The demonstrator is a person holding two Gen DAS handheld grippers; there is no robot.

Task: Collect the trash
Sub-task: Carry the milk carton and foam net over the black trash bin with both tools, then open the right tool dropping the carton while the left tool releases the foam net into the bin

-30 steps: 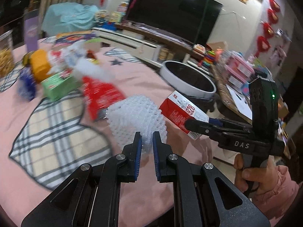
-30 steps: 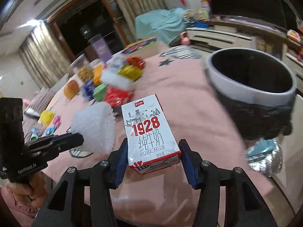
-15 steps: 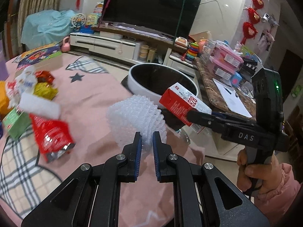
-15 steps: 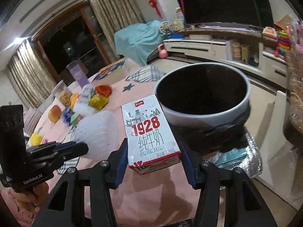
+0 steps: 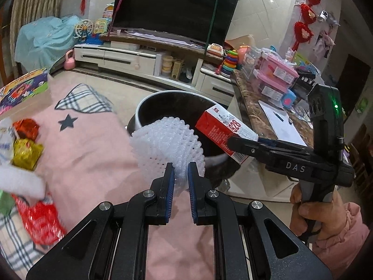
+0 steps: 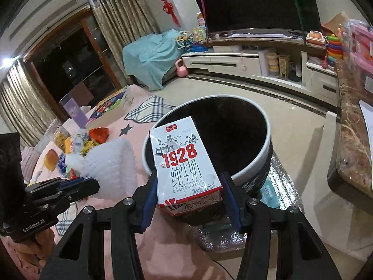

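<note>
My left gripper (image 5: 181,170) is shut on a white foam fruit net (image 5: 166,147), which hangs over the near rim of the round black bin with a white rim (image 5: 163,94). My right gripper (image 6: 188,186) is shut on a red and white "1928" milk carton (image 6: 184,163), held above the near edge of the bin (image 6: 265,149). In the left wrist view the carton (image 5: 223,130) and the right gripper (image 5: 237,141) reach in from the right, with a hand (image 5: 310,207) on the handle. The foam net (image 6: 112,168) and left gripper (image 6: 93,183) show at the left of the right wrist view.
Wrappers lie on the pink tablecloth (image 5: 93,149): a gold one (image 5: 26,154), a red foil one (image 5: 25,128), a red bag (image 5: 39,219) and white foam (image 5: 21,182). A marble counter (image 6: 349,140) stands right of the bin. A TV (image 5: 174,7) and cabinet lie beyond.
Both grippers have swung from over the table toward the bin, carrying the foam net and the milk carton. The bin now sits right under both held things.
</note>
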